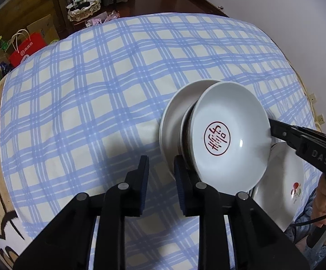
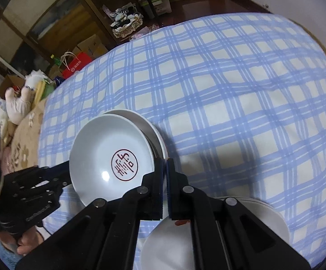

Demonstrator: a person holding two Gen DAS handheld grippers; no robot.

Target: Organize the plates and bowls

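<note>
We hold the stamped bowl (image 1: 230, 139) clamped by right gripper (image 2: 164, 171) over 1 white plate (image 1: 176, 112); left gripper (image 1: 160, 175) slack, empty. Flowered plate (image 1: 282, 186) unstacked.

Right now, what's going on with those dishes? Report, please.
Right hand-held gripper shut on red-stamped bowl, tilted over white plate. Left hand-held gripper open, empty. Flowered plate close beside.

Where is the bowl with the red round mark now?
The bowl with the red mark is tilted above a plain white plate on the checked cloth, its rim held by the right gripper.
</note>
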